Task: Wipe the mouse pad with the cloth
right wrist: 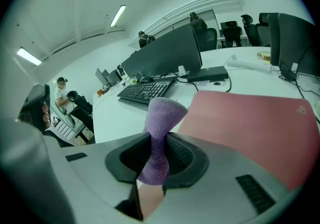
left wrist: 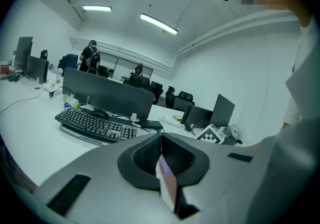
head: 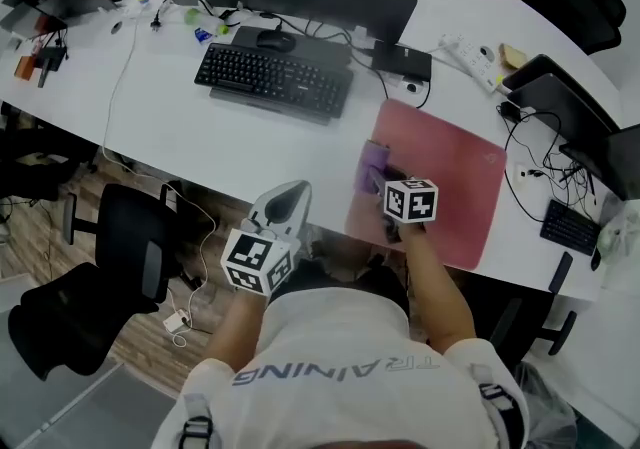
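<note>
The right hand-held gripper (right wrist: 152,165) pinches the soft, fuzzy purple cloth (right wrist: 162,113) at the 9 o'clock side of the flat pink mouse pad (right wrist: 250,128), so the wiping looks just begun, with most of the pad left. The left hand-held gripper (left wrist: 161,150) is closed on nothing, at 7 o'clock from the pad.

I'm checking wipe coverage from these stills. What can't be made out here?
- Whether the purple cloth presses on the pink mouse pad: head view, the cloth itself and the marker cube of the right gripper cover the contact.
- Part of the mouse pad's near edge: head view, behind the person's forearm.
- Pad's corner logo: right gripper view, too small to read.
- Stains on the pad: too fine to see in either view.
</note>
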{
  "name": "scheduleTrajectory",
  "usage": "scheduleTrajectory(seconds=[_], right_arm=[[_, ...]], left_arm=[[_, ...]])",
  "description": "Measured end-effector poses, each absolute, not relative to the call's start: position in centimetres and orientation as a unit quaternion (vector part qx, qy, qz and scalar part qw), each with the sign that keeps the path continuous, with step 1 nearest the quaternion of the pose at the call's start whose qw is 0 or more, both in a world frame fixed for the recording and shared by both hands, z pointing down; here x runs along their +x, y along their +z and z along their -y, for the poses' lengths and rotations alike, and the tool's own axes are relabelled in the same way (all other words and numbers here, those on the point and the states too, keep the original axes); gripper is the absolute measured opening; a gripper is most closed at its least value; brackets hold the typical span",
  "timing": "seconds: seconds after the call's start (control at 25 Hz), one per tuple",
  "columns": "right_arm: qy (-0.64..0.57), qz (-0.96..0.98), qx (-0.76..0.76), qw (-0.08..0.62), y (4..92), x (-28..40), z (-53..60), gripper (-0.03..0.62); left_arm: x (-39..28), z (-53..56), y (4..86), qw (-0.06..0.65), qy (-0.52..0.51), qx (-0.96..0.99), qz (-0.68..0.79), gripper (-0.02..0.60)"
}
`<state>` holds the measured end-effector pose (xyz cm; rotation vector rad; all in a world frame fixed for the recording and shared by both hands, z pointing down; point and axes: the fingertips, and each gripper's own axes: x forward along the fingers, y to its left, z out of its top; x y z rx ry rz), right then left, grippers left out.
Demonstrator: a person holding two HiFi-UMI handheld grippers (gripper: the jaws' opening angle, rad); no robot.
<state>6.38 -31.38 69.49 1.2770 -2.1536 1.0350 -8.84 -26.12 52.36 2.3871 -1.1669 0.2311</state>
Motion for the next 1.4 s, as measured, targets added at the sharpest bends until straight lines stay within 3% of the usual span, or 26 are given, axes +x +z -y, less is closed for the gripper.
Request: scheduleTrajectory(seconds=[0.28,0.48,1.4], right_arm=[[0.384,0.761,0.456,0.258,73.6,5.1,31.6,0.095],[0.407,0.746,0.463,0.252,74.7,7.6,31.5,0.095],[0.436,0.719,0.49,0.23,75.1,31.8,24.5,0.096]], left_arm=[[-10.3,26.4,53.4,0.244,0.09,0.868,0.423,0.032],[-8.2,26.7,53.7,0.247,0.097,0.873,0.41,0.032],[13.7,22.7,52.4,0.235,0.114,0.89,0.373,0.032]])
